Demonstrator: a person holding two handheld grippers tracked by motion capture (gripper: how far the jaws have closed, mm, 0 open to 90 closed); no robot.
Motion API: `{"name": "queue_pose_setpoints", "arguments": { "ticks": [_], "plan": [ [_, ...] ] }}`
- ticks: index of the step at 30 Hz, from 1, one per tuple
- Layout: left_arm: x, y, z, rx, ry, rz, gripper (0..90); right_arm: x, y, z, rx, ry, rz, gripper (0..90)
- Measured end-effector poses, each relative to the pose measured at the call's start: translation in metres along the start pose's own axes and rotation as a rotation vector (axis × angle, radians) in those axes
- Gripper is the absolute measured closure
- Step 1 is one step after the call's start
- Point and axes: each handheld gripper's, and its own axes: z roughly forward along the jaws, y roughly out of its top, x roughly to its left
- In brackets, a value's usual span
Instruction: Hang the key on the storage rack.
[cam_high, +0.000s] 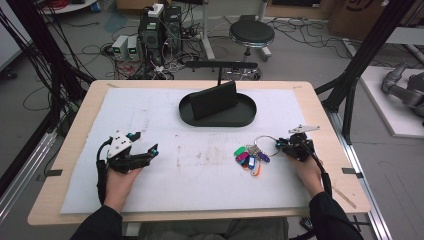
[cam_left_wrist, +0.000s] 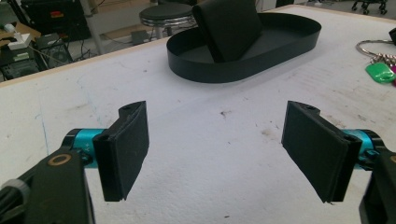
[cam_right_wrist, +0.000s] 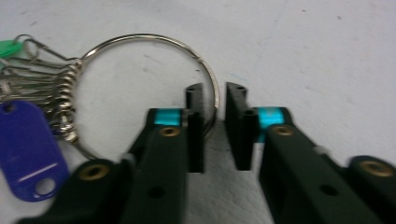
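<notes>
Right gripper: sat closest to its own camera, jaws drawn nearly together around the wire of the key ring, which ran through the narrow slot between the pads; whether the pads already pinched the wire could not be told, as a sliver of gap showed either side.
Left gripper: jaws stood wide apart with nothing between them, over bare mat, well clear of the keys.
Where the bunch lay: on the white mat at the person's right, in front of the black oval tray, with the right gripper at the ring's far side.
Risk, slip: thin round wire between flat pads would likely slide out on a lift, since the grip was near the pad tips.
Risk, swing: tags and clips hung at one side of the ring, so the load could swing and twist the ring in the jaws.
Risk, snag: the dangling tags could catch the tray rim on the way in.
Look of the ring: large, bright steel, thin.
Look of the tags: plastic key tags in green, blue, purple, pink and orange, on small metal clips.
</notes>
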Motion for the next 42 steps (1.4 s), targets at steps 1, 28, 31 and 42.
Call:
{"name": "queue_pose_setpoints", "arguments": {
  "ticks": [1,28,31,42],
  "plan": [
    [0.0,0.0,0.0,0.0,0.002,0.0,23.3,0.001,0.0,0.0,-0.002,-0.003,-0.001,85.2],
    [-0.002,0.001,0.001,-0.008,-0.007,0.006,23.3,-0.002,0.01,-0.037,-0.269,0.171,0.135,90.0],
    [-0.002,0.001,0.001,-0.01,-0.008,0.008,23.3,-0.005,0.008,-0.03,-0.204,0.103,0.142,87.8],
    [-0.002,-0.001,0.0,-0.001,-0.013,0.011,23.3,-0.002,0.005,0.002,0.026,0.002,0.072,77.4]
  ]
}}
